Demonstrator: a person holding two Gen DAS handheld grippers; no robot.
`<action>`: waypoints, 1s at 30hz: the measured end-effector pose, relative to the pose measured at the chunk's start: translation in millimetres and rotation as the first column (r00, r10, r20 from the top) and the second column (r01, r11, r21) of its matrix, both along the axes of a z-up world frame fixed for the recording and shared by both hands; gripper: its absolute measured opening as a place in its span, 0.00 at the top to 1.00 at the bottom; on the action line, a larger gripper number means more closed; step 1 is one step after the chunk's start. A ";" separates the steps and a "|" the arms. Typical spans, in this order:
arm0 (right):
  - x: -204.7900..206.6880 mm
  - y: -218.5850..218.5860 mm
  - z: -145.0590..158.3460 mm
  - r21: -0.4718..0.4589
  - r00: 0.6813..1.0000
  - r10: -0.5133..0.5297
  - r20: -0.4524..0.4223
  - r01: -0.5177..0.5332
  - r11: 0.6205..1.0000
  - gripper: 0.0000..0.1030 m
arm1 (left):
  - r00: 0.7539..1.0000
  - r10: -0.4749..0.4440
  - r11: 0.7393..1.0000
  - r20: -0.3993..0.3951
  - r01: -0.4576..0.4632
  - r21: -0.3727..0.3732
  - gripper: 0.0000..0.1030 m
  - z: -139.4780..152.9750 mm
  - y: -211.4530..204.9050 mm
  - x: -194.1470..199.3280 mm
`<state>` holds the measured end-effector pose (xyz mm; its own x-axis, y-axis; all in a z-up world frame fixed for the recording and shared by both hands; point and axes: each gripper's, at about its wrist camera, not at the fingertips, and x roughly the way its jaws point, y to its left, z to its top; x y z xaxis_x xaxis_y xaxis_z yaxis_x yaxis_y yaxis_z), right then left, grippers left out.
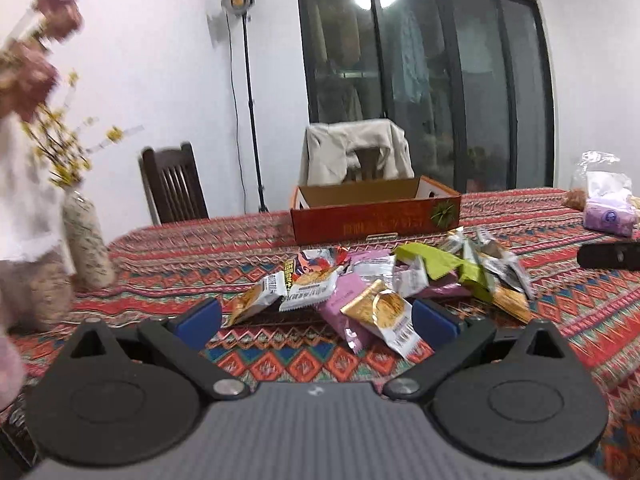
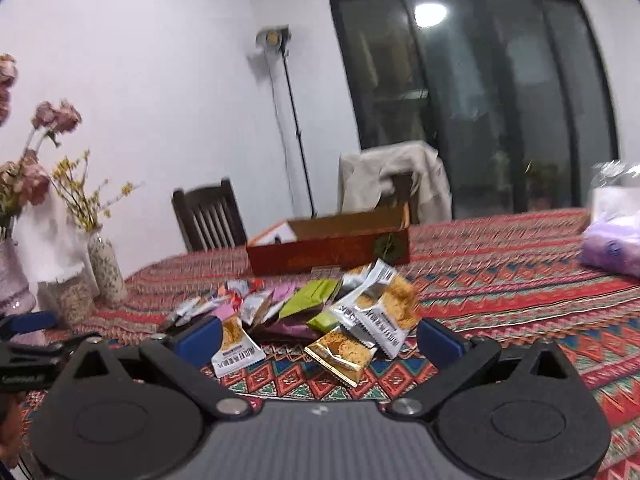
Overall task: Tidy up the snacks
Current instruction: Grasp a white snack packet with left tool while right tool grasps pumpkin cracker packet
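A pile of small snack packets (image 1: 384,280) lies on the patterned tablecloth, in white, gold, pink and green wrappers; it also shows in the right wrist view (image 2: 320,316). Behind it stands an open red cardboard box (image 1: 376,212), also in the right wrist view (image 2: 328,248), with nothing visible inside. My left gripper (image 1: 316,320) is open and empty, just short of the pile, its blue pads either side of a gold-and-white packet (image 1: 384,316). My right gripper (image 2: 320,340) is open and empty, near a gold packet (image 2: 340,354).
Vases with flowers (image 1: 86,240) stand at the table's left, also in the right wrist view (image 2: 104,268). A purple pack and plastic bag (image 1: 608,208) lie at the right. The other gripper's black part (image 1: 608,254) shows at the right edge. Chairs (image 1: 174,184) stand behind the table.
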<state>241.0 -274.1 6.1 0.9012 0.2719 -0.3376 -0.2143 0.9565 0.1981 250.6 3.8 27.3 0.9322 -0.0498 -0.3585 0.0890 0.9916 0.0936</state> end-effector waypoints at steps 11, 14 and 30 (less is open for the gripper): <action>117.4 103.4 -20.7 -0.127 0.935 0.324 -0.140 -0.342 0.931 0.34 | 0.990 0.000 1.000 -0.140 -0.004 -0.026 0.13 -17.4 42.3 97.0; 135.4 134.7 -31.4 -0.167 0.903 0.383 -0.197 -0.415 0.894 0.36 | 0.982 -0.022 0.997 -0.190 0.008 -0.077 0.13 -21.6 50.4 112.6; 133.1 108.2 -36.8 -0.193 0.916 0.333 -0.223 -0.377 0.906 0.55 | 0.949 -0.148 0.985 -0.277 0.115 -0.131 0.37 -41.5 10.8 187.6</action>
<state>374.0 -165.9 -30.7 0.6767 0.4587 -0.5759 -0.5296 0.8467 0.0520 438.2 14.6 -14.2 0.7746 -0.2201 -0.5930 0.2263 0.9719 -0.0651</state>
